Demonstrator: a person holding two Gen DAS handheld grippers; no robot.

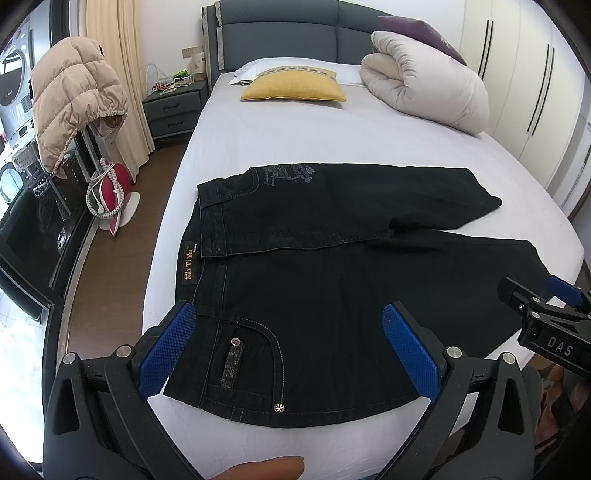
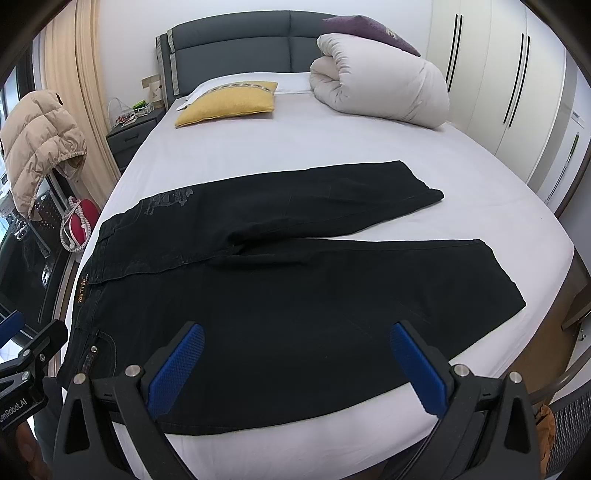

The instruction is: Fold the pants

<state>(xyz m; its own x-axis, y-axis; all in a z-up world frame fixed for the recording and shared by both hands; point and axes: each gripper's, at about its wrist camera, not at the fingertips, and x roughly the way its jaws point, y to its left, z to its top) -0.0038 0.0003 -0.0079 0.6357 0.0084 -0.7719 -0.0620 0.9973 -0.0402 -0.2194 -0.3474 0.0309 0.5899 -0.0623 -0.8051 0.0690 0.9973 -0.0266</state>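
While both grippers gape, pants (image 1: pixel 332 280) lie crosswise, waistband left.

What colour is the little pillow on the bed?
The pillow is mustard yellow, with a patterned strip along its far edge; clearest in the left wrist view.

Grey padded headboard (image 1: pixel 273 33), white wardrobe (image 1: pixel 517 74), brown wood floor (image 1: pixel 122 266), beige curtain (image 1: pixel 118 74).

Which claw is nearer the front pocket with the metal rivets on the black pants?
Left. The left claw hangs open right over the riveted pocket at the waist; the right claw hangs open farther along the near leg.
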